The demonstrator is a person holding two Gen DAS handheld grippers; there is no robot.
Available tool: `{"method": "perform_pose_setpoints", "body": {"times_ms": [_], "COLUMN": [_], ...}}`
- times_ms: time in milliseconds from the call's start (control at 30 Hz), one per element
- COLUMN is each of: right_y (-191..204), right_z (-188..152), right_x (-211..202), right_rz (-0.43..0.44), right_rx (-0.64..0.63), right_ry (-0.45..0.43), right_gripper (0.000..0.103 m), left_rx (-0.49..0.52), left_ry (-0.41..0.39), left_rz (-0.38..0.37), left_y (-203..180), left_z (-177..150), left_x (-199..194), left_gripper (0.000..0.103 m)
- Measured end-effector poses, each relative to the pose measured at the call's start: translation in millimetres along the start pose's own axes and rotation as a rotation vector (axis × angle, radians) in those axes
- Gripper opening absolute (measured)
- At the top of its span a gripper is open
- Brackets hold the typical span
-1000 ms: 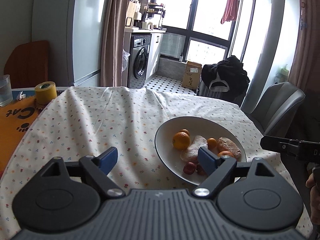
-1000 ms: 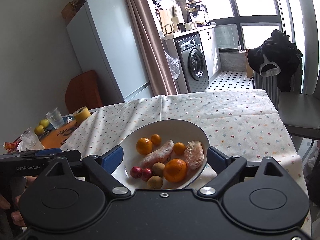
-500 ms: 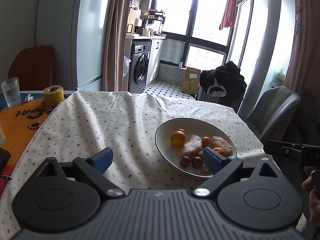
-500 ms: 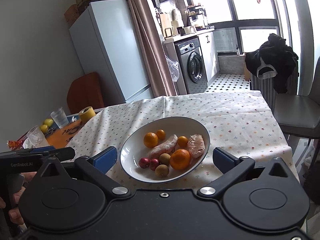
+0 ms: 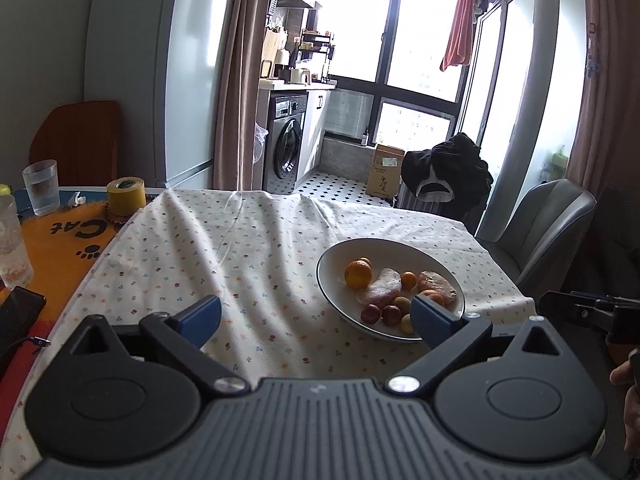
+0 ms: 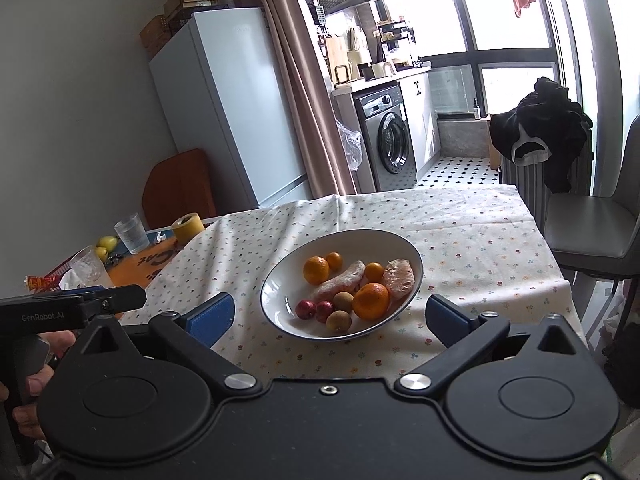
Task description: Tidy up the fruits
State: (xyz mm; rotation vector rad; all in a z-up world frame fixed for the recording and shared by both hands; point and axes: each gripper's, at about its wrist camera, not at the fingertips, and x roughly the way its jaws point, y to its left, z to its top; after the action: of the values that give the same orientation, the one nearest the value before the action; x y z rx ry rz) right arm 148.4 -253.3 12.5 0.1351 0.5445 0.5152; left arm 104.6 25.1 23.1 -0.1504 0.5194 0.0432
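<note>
On the worktop ahead sits our bowl (image 6: pixel 416 264) of fruit; our right claw (image 6: pixel 330 316), spread wide and empty, is nearer than our left claw (image 5: pixel 316 318), also spread.

In the right wrist view a plate (image 6: pixel 276 280) sits at centre frame on the tablecloth (image 6: pixel 460 240), with oranges (image 6: pixel 370 300), peeled segments (image 6: pixel 398 278) and small round fruits (image 6: pixel 320 311) in it. At left, beyond the cloth's edge, stand a tape roll (image 6: pixel 186 227) and a glass (image 6: pixel 131 233). A chair (image 6: pixel 592 236) stands at right. A fridge (image 6: pixel 228 112) and washing machine (image 6: pixel 390 140) fill the upper background.
</note>
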Motion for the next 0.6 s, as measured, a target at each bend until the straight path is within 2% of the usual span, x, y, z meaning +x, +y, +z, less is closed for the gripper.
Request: {"method": "perform_pose_setpoints", "body": {"times_ms": [600], "right_y": [19], "right_z": [-12], "right_x": [-48], "right_rz": [0.021], "right_rx": [-0.026], "right_ry": [0.017], "right_gripper": [0.103], "left_rx": [0.005], "left_ry": [-0.005], "left_rz": [-0.002], "left_y": [-2], "left_z": [-19], "left_x": [-51], "left_gripper": [0.1]}}
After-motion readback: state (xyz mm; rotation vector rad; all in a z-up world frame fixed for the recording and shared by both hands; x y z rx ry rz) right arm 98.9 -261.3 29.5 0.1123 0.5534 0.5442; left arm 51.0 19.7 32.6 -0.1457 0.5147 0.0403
